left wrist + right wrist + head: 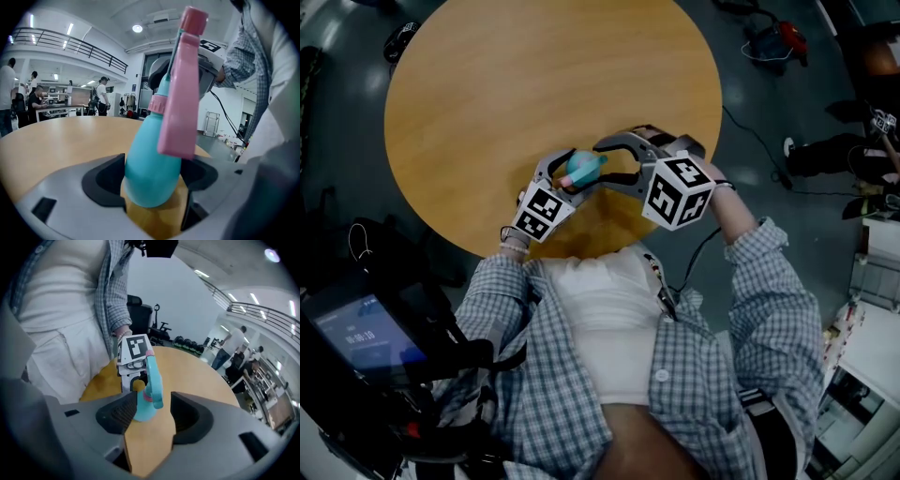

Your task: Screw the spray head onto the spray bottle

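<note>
A teal spray bottle with a pink spray head on its neck stands tilted between the jaws of my left gripper, which is shut on the bottle's body. In the head view this gripper holds the bottle just above the near edge of the round wooden table. My right gripper faces it from the right. In the right gripper view its jaws stand open around the bottle and the spray head, with a gap at the right pad.
The table's near edge runs close to the person's body. A dark device with a lit screen sits at the lower left. Cables and bags lie on the floor to the right. Several people stand at desks in the background.
</note>
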A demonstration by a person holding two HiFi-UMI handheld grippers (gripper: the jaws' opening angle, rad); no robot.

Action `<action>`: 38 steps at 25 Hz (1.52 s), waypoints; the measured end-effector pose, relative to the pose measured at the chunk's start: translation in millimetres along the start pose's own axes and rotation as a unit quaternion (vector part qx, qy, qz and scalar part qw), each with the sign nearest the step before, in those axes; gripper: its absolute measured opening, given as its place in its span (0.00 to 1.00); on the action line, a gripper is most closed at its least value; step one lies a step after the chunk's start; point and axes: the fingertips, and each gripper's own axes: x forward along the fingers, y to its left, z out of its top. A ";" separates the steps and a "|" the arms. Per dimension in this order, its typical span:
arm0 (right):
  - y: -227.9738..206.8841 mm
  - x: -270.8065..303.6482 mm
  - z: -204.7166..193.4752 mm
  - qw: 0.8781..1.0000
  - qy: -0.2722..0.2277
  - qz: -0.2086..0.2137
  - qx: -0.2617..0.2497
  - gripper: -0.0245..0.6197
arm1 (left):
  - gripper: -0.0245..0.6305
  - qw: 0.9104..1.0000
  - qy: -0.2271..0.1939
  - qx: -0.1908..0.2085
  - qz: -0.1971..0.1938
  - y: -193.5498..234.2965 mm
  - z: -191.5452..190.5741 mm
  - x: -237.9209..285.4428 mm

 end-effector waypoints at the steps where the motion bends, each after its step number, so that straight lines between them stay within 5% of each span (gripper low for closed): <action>1: 0.4 3.8 -0.4 0.999 0.011 0.015 -0.027 0.35 | 0.59 1.000 0.000 0.000 0.000 -0.1 -0.1 0.3; 5: 4.8 17.9 -4.8 0.990 0.048 0.066 -0.116 0.35 | 0.59 1.000 0.002 0.002 -0.004 -0.3 -0.7 1.5; 14: 13.3 30.3 0.2 0.970 0.065 0.140 -0.185 0.35 | 0.59 1.000 0.003 0.003 -0.005 -1.7 -1.2 2.0; 20: 12.8 28.3 -4.1 0.978 0.051 0.167 -0.110 0.23 | 0.59 1.000 0.003 0.005 -0.008 -3.6 -0.3 4.3; 26: 7.0 22.3 -4.8 0.996 0.011 0.086 0.020 0.23 | 0.59 1.000 0.000 0.005 -0.005 -5.5 2.4 5.8; 30: 4.0 19.8 -5.0 0.993 0.003 -0.007 0.118 0.23 | 0.59 1.000 -0.002 0.004 -0.001 -6.2 3.6 4.8; 33: 1.7 18.0 -6.5 0.974 0.010 -0.084 0.210 0.23 | 0.59 1.000 -0.004 0.002 0.007 -6.2 4.6 4.4; 38: -1.9 15.9 -9.4 0.909 0.019 -0.198 0.365 0.23 | 0.59 0.999 -0.007 -0.009 0.031 -4.8 5.7 3.7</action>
